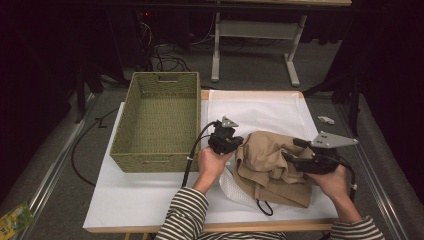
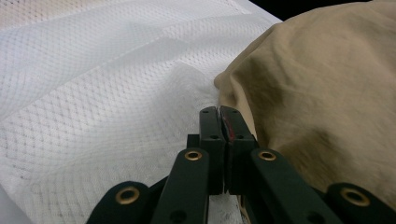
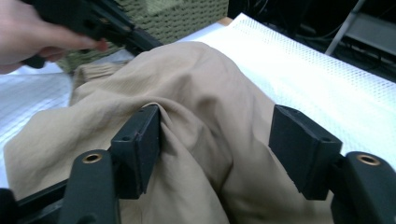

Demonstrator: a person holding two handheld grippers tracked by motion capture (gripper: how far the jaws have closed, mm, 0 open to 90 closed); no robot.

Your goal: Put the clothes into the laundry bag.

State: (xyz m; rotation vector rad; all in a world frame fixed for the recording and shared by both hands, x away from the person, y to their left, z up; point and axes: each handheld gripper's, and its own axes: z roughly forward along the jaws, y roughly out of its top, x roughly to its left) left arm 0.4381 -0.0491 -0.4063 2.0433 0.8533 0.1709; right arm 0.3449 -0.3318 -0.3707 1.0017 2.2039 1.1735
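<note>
Here, the tan garment (image 1: pixel 270 165) is lying crumpled at lower centre-right of the worktop (image 1: pixel 140 200), between the left hand-held gripper (image 1: pixel 234 143), clamped on its edge, and the right hand-held gripper (image 1: pixel 289 150), standing apart over a fold.

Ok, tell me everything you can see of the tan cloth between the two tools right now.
The tan cloth is a crumpled, matte woven garment heaped in soft folds on the white mesh sheet, right of the woven basket. A dark cord loop hangs out at its near edge. The left tool is shut at its left edge, apparently pinching a hem. The right tool stands open astride a raised fold, one pad touching the fabric.
</note>
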